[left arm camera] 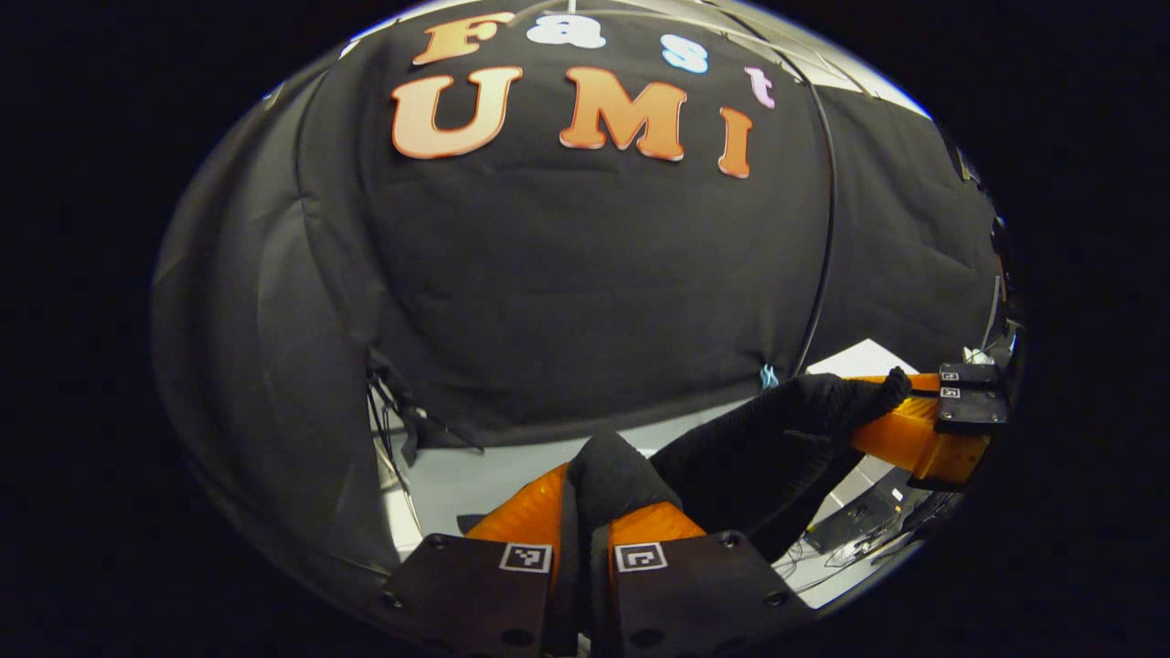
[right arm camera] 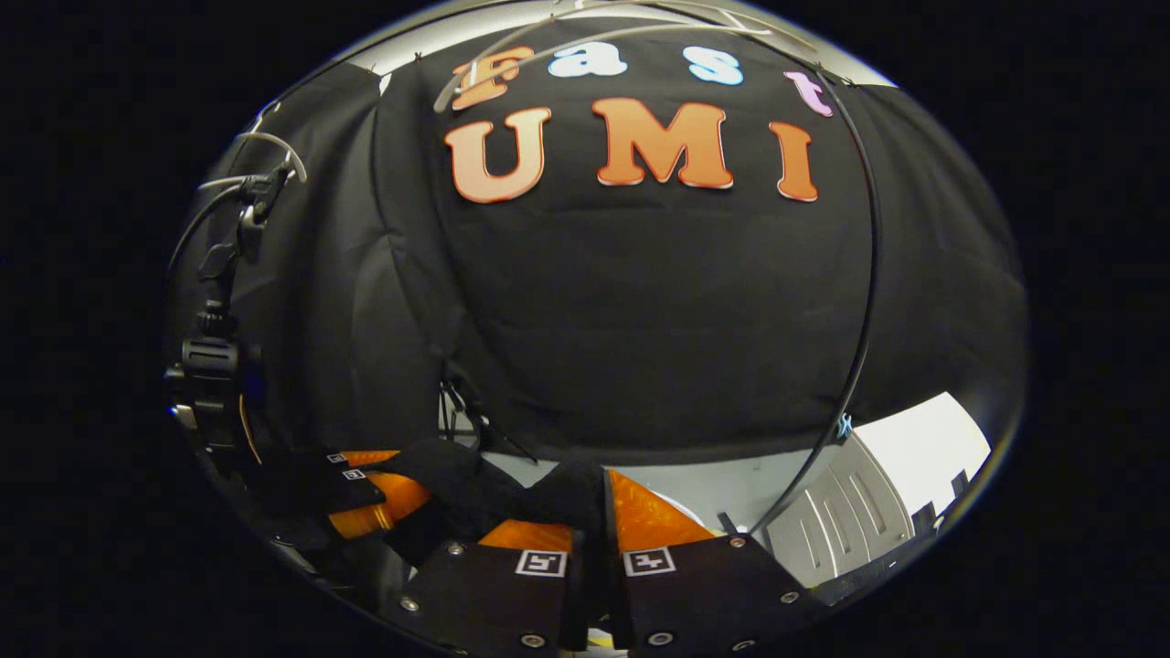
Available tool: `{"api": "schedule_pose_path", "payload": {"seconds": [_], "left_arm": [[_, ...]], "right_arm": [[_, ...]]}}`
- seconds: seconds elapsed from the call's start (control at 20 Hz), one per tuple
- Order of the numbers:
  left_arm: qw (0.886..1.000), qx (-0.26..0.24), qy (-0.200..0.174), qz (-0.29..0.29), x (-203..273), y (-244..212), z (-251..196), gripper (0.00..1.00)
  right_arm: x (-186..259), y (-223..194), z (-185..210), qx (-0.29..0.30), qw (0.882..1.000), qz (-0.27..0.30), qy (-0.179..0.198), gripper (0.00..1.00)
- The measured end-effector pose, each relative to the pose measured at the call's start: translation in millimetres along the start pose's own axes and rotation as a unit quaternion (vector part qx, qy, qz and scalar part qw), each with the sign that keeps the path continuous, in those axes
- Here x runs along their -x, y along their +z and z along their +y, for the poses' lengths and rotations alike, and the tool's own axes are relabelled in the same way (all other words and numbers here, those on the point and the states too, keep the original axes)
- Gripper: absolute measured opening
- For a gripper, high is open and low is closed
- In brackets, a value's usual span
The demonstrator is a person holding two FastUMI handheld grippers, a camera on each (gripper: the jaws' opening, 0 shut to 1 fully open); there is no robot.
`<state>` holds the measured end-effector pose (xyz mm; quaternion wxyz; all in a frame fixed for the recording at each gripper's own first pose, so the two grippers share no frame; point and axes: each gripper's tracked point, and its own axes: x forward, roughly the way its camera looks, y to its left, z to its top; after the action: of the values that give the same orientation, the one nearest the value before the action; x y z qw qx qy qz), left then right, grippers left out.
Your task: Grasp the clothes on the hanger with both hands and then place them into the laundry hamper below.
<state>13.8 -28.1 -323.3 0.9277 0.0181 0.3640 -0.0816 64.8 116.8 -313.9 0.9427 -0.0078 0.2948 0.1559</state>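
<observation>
— Both claws, are they closed? We see the left claw (left arm camera: 585,512) pinching the black garment (left arm camera: 749,457) between its two fingers.
— Yes, and our right claw (right arm camera: 590,512) pinches the same garment too. We see it stretched between them, before the black cloth wall (left arm camera: 567,274).

I am working in a recording booth, more lab than home. Black cloth (left arm camera: 585,274) hangs as a wall ahead of my fingers, draped over a thin curved pole (right arm camera: 864,274). Left of the fingers in the right gripper view, cables and a clamp mount (right arm camera: 215,366) stand. Loose cables (left arm camera: 859,539) lie on the pale floor (left arm camera: 475,475).
</observation>
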Motion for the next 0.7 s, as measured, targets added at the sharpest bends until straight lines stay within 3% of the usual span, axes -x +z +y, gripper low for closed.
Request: {"api": "schedule_pose_path", "payload": {"seconds": [0.15,0.3,0.4,0.5,0.55,0.7], "left_arm": [[0.999,-0.002,0.010,0.053,-12.8,-45.5,-4.1,0.15],[0.997,-0.003,0.006,0.071,-22.9,-64.8,-1.5,0.20],[0.996,0.004,-0.003,0.091,-26.7,-81.4,-3.8,0.17],[0.992,0.007,-0.012,0.126,-28.9,-106.2,-6.1,0.33],[0.990,0.006,-0.017,0.142,-28.7,-117.9,-6.8,0.42],[0.988,-0.010,-0.002,0.154,-29.8,-135.1,7.4,0.79]], "right_arm": [[-17.0,-49.6,-0.1,-0.014,0.997,0.070,0.001,0.10],[-23.2,-75.6,3.7,-0.007,0.995,0.098,0.002,0.13],[-24.0,-92.6,2.7,-0.005,0.993,0.114,0.000,0.13],[-24.0,-111.7,6.0,-0.015,0.990,0.138,0.004,0.14],[-25.4,-117.0,9.7,-0.024,0.989,0.143,0.009,0.24],[-32.8,-132.1,6.7,-0.024,0.986,0.166,0.001,0.72]]}}
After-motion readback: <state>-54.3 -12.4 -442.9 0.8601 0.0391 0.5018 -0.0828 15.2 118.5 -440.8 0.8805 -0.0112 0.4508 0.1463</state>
